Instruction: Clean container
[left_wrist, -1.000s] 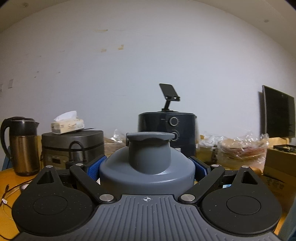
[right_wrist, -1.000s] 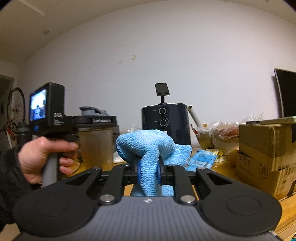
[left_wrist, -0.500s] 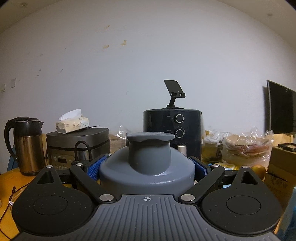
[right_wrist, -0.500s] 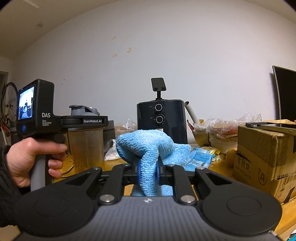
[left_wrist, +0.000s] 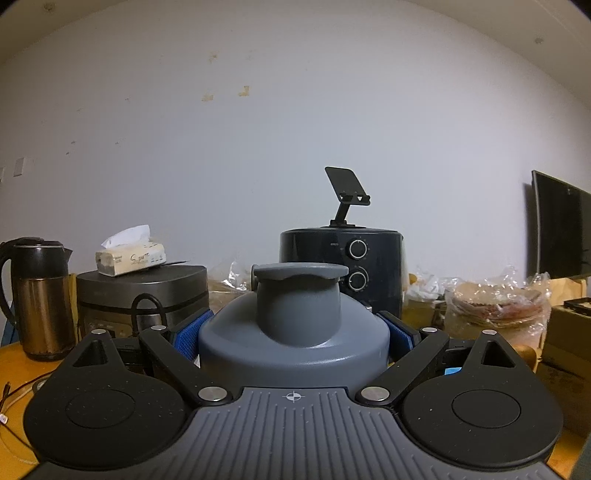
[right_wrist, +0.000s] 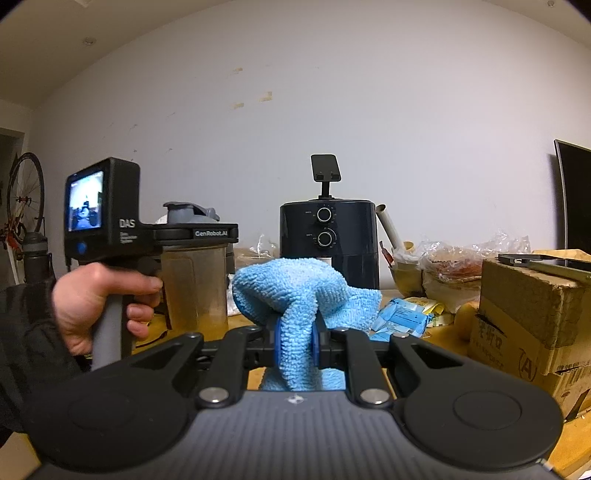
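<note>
We held the left gripper (left_wrist: 293, 332) clamped on the container (left_wrist: 295, 332), its blue pads (left_wrist: 192, 334) pressed against either side of the grey lid, just under the spout cap. From the right wrist view, the same container (right_wrist: 195, 284) showed a clear, amber-tinted body, held upright above the yellow table (right_wrist: 439, 336) by our left hand (right_wrist: 99, 302). Our right gripper (right_wrist: 295, 341) was pinched tight on a blue cloth (right_wrist: 299, 295), which bunched up above the jaws, near the container but apart from it. A black air fryer (right_wrist: 328, 240) stood behind, against the wall
</note>
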